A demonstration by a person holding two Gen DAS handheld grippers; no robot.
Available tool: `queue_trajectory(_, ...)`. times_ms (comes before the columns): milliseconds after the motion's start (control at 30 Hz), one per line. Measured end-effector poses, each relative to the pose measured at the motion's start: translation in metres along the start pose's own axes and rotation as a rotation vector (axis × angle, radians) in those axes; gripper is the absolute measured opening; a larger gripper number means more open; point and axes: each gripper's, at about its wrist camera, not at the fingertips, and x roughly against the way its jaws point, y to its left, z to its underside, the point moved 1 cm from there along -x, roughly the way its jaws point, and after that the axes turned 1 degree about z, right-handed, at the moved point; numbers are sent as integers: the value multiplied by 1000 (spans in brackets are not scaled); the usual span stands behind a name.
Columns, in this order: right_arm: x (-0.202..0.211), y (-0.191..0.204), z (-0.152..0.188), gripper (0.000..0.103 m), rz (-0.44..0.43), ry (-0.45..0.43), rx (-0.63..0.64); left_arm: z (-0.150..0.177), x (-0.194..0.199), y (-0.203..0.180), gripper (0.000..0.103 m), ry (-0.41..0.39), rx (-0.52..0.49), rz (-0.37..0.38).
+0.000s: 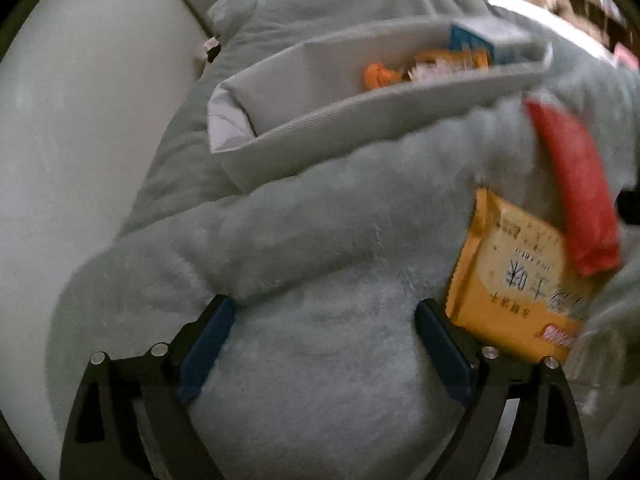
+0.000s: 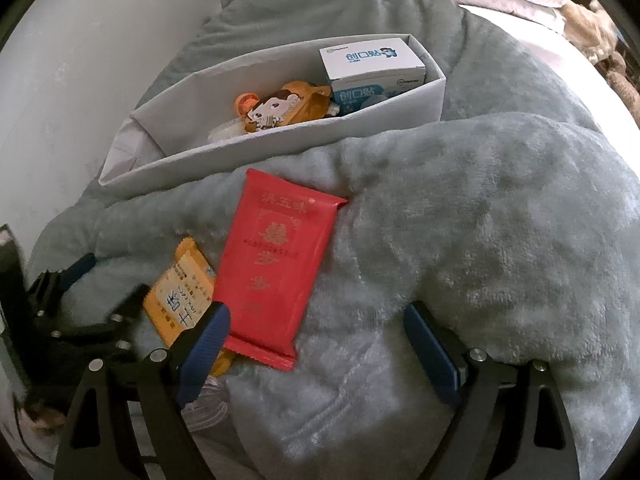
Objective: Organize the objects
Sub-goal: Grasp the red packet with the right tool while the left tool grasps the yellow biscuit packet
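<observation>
A grey fabric storage box [image 2: 280, 148] lies on a grey-green fleece blanket; it also shows in the left wrist view [image 1: 320, 128]. Inside it are a blue-and-white plaster box [image 2: 372, 68], an orange snack pack with a cartoon face [image 2: 280, 110] and an orange clip. A red packet [image 2: 276, 268] and a yellow snack packet [image 2: 180, 292] lie on the blanket in front of the box; both show in the left wrist view, red packet [image 1: 576, 188], yellow packet [image 1: 516, 276]. My left gripper [image 1: 324, 344] is open and empty beside the yellow packet. My right gripper [image 2: 316, 352] is open, over the red packet's near end.
A white wall [image 2: 80, 80] runs along the left. The blanket [image 2: 480, 240] is lumpy with folds. A clear plastic wrapper [image 2: 208, 404] lies under my right gripper's left finger. Pillows and clutter sit at the far right.
</observation>
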Motion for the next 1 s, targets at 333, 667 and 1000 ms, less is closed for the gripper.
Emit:
queue_trajectory(333, -1, 3, 0, 90, 5, 6, 7, 8, -6, 6, 95, 17, -40, 15)
queue_trajectory(667, 6, 17, -8, 85, -28, 10, 8, -1, 10, 33, 90, -133, 119, 210)
queue_trajectory(1000, -55, -18, -38, 88, -126, 228, -446, 7, 26, 38, 90, -166, 198, 303)
